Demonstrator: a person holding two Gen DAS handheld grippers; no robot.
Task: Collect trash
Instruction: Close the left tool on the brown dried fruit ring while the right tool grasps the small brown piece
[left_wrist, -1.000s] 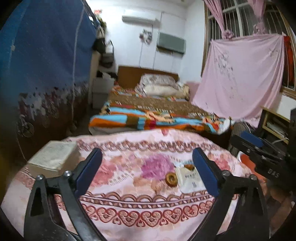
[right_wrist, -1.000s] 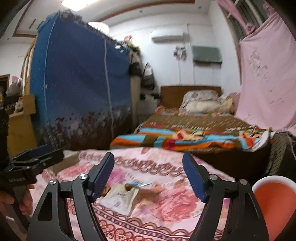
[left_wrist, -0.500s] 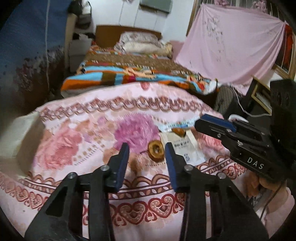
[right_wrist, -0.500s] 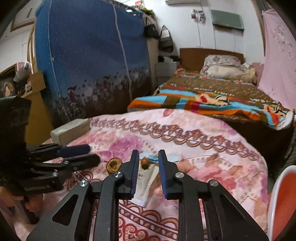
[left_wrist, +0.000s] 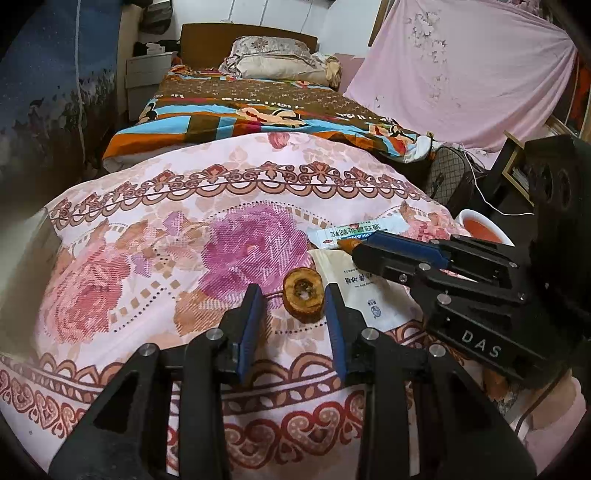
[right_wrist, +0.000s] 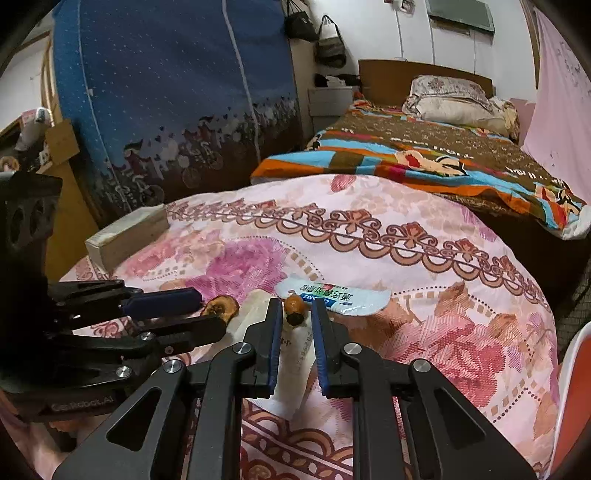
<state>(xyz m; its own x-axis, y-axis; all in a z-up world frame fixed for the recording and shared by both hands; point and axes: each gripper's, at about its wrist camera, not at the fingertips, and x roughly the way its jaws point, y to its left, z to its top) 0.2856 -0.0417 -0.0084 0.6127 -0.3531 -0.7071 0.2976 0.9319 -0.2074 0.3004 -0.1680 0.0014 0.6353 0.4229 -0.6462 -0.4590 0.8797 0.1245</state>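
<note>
Left wrist view first: at about three o'clock, past the edge of the flowered pink bedspread (left_wrist: 236, 177), sits a white-rimmed bin (left_wrist: 482, 230) with an orange-red inside; what it holds I cannot tell, since the right gripper's body hides most of it. In the right wrist view the same bin (right_wrist: 576, 398) shows only as a curved white rim and orange wall at four o'clock. The left gripper (left_wrist: 291, 299) has its blue-padded jaws drawn fairly narrow, one on either side of a round brown fruit slice (left_wrist: 303, 295) with a dark, dried hollow at its centre and a rough yellow-brown rind; the right pad looks to be just touching it, the left pad stands a little off. The slice lies on the bedspread against the edge of a flat white paper packet (left_wrist: 364, 291) printed with small dark text. Above that, at one o'clock, lies a white sachet (left_wrist: 356, 232) with blue and green lettering. In the right wrist view the right gripper (right_wrist: 294, 314) has its jaws narrow as well, framing a small orange-brown nub with a dark tip (right_wrist: 293, 308) that rests where packet and sachet meet; whether the pads touch it I cannot tell. A pale rectangular block (right_wrist: 125, 236) sits at ten o'clock on the bedspread.
</note>
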